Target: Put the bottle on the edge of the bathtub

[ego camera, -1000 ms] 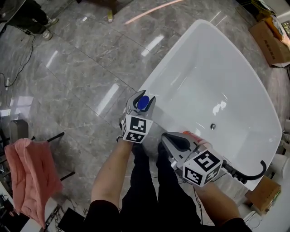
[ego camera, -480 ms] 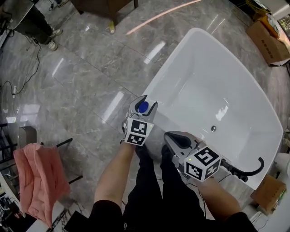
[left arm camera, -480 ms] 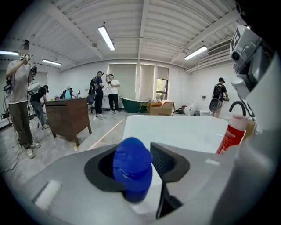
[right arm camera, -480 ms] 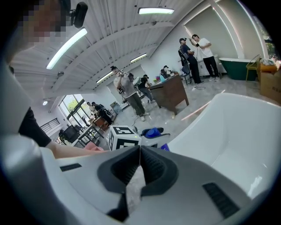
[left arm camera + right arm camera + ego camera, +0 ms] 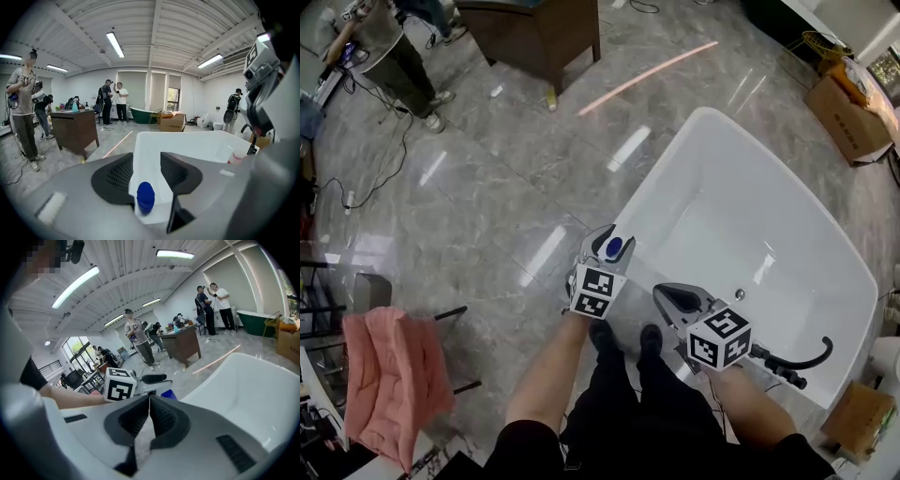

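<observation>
The left gripper pinches one bottle. Only the bottle's round blue cap shows, set deep between the two dark jaws and closer to the left one, while the jaw tips beyond it stand apart. Held this way, the bottle hangs at the near left rim of the single white bathtub; I cannot tell whether it touches the rim. Just to the right, the right gripper has its two jaws pressed together with nothing between them.

One round drain lies in the tub's floor, and one black curved pipe rises at the near right end. One cardboard box sits far right, and a second box near right. One dark wooden desk stands far off on the grey marble floor, and one pink cloth hangs near left.
</observation>
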`<action>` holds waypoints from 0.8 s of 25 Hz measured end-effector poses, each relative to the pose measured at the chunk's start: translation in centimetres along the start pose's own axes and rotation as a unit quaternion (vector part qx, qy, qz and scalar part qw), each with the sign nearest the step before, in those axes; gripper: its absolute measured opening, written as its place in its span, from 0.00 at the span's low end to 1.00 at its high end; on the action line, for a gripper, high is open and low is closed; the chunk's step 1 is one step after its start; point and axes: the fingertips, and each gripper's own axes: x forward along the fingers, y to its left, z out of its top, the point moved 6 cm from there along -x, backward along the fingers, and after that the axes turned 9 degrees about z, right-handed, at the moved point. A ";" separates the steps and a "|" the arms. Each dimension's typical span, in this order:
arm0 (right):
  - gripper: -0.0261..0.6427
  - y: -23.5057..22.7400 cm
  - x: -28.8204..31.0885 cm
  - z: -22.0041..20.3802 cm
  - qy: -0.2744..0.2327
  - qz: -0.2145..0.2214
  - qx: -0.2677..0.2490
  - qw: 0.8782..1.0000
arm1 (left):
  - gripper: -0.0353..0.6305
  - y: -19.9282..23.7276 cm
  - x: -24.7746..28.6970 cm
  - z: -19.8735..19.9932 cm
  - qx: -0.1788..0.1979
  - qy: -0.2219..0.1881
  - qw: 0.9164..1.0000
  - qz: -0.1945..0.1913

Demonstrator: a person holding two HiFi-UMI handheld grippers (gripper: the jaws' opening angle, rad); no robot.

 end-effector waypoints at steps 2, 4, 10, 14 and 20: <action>0.06 0.6 -0.6 0.8 -0.004 -0.007 -0.005 1.000 | 0.32 0.9 -1.5 1.4 -0.005 -0.005 1.000 0.005; 0.06 1.2 -1.1 1.7 -0.012 -0.015 -0.009 1.000 | 0.32 2.1 -2.9 3.0 -0.008 -0.012 1.000 0.013; 0.06 3.3 -2.1 3.9 -0.038 -0.031 -0.027 0.998 | 0.32 5.1 -7.5 7.3 -0.016 -0.021 0.999 0.033; 0.06 4.9 -2.8 4.9 -0.061 -0.046 -0.039 0.996 | 0.32 6.0 -11.3 9.6 -0.019 -0.037 0.999 0.027; 0.06 6.6 -4.3 7.6 -0.098 -0.063 -0.077 0.990 | 0.27 7.5 -16.1 12.1 -0.008 -0.045 0.998 0.047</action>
